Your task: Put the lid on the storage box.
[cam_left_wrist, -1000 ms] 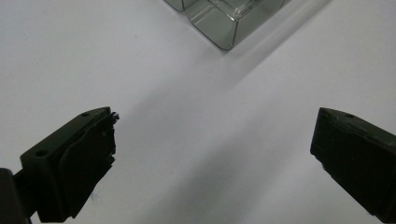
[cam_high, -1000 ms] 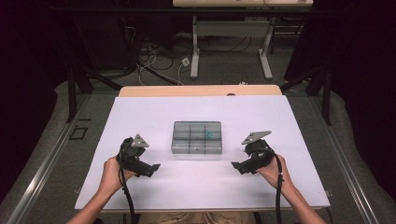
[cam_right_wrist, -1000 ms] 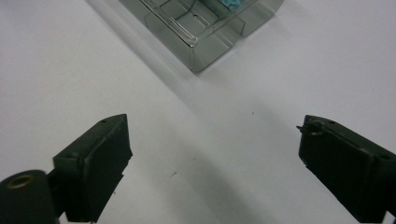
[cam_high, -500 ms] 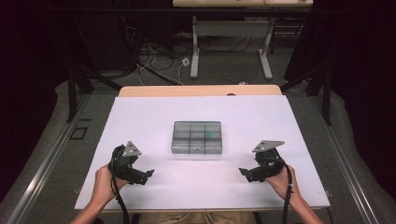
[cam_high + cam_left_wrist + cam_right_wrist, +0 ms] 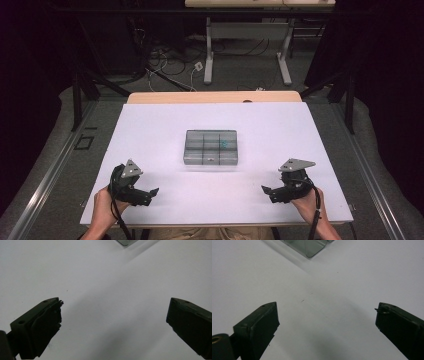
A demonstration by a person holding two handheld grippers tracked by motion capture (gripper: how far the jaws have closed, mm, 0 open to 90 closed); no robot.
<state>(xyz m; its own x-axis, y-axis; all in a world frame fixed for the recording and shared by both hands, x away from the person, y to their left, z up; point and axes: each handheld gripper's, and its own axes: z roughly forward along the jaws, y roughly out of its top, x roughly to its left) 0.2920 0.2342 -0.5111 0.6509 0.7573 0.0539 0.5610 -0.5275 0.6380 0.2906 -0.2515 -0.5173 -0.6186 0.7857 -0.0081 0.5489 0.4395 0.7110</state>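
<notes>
Jaws spread wide on both: left gripper (image 5: 150, 192) lower left, right gripper (image 5: 267, 191) lower right, compartment tray (image 5: 210, 148) at centre of the white table (image 5: 150, 125).

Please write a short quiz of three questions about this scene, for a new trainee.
1. True or false: the left gripper holds the compartment box.
2. Which stands nearer to the table's middle? A: the compartment box. B: the right gripper.
3. Fill in: the jaws of both grippers stand wide ____.

Key:
1. False; nothing is between its jaws, and the box lies apart from it.
2. A.
3. Open.
</notes>
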